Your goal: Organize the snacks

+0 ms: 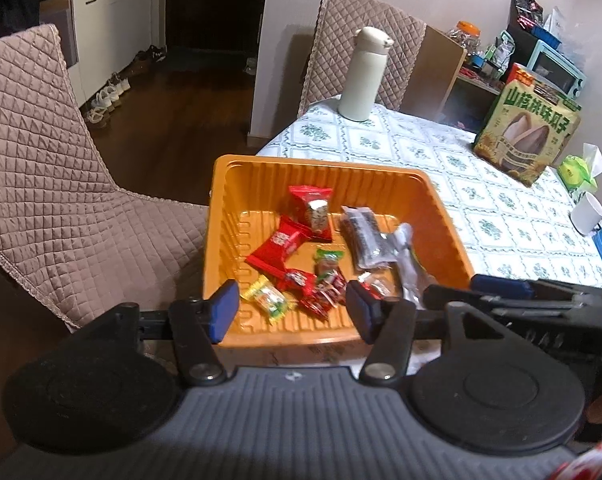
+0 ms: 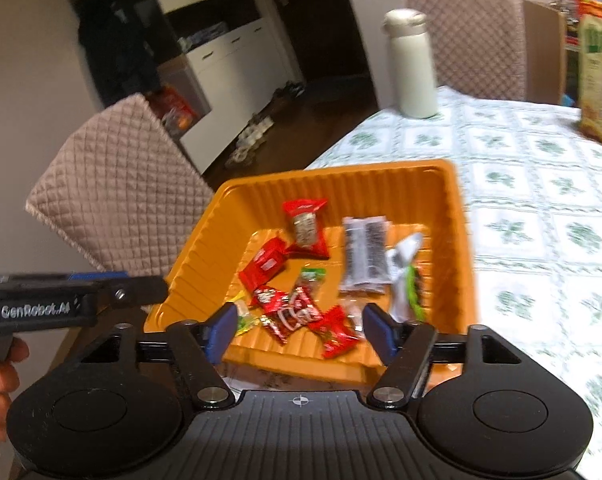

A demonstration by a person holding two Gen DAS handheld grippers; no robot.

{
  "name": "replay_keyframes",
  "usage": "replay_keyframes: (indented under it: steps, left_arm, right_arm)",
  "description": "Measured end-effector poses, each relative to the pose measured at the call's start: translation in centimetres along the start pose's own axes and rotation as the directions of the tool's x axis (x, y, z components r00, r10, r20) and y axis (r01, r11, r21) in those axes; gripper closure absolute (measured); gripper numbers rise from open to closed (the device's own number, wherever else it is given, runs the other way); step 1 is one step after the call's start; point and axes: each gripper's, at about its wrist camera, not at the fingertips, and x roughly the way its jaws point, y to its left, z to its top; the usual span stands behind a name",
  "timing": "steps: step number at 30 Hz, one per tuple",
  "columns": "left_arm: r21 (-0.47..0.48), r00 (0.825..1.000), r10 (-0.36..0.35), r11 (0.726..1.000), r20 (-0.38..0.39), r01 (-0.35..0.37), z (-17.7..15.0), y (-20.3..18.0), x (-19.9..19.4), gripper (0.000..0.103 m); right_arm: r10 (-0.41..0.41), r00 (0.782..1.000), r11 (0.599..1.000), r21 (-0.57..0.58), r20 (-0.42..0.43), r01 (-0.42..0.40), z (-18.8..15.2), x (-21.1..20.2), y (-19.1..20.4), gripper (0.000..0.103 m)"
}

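Over the near rim of the orange tray, seen from the left side, the left tool hangs wide open and holds nothing. All the snacks lie inside the tray: two big red packs, a dark pack, a silver pack and small candies. The tray sits at the table corner. Past it stand a white bottle and a big green bag.

From the right side, the right tool is wide open too, holding nothing, just above the small red candies at the tray's near edge. I guess either sorting is under way or the snacks are all gathered; I cannot tell which. Soft brown chairs stand beside the tray.
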Motion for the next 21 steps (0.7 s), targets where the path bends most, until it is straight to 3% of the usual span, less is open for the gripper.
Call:
replay_keyframes:
  steps: [4, 7, 13, 21]
  left_arm:
    - [0.020, 1.000, -0.001, 1.000, 0.011, 0.001, -1.1, -2.2, -1.7, 0.045]
    - [0.033, 1.000, -0.013, 0.999, 0.016, 0.013, -2.1, -4.2, -3.0, 0.035]
    - [0.045, 1.000, -0.029, 0.999, 0.009, 0.029, -4.7, -8.6, -4.8, 0.031]
    - [0.050, 0.999, -0.034, 0.998, -0.020, 0.035, -8.6, -14.3, -6.5, 0.029]
  right_arm:
    - [-0.019, 0.999, 1.000, 0.024, 0.038, 0.018, -0.6, -3.1, -1.6, 0.026]
    - [-0.033, 0.998, 0.998, 0.054, 0.059, 0.029, -1.2, -5.5, -3.0, 0.022]
    - [-0.042, 0.995, 0.993, 0.109, 0.087, 0.033, -2.8, -10.5, -6.1, 0.018]
    - [-0.065, 0.994, 0.995, 0.084, 0.086, 0.058, -6.3, -16.7, -9.4, 0.014]
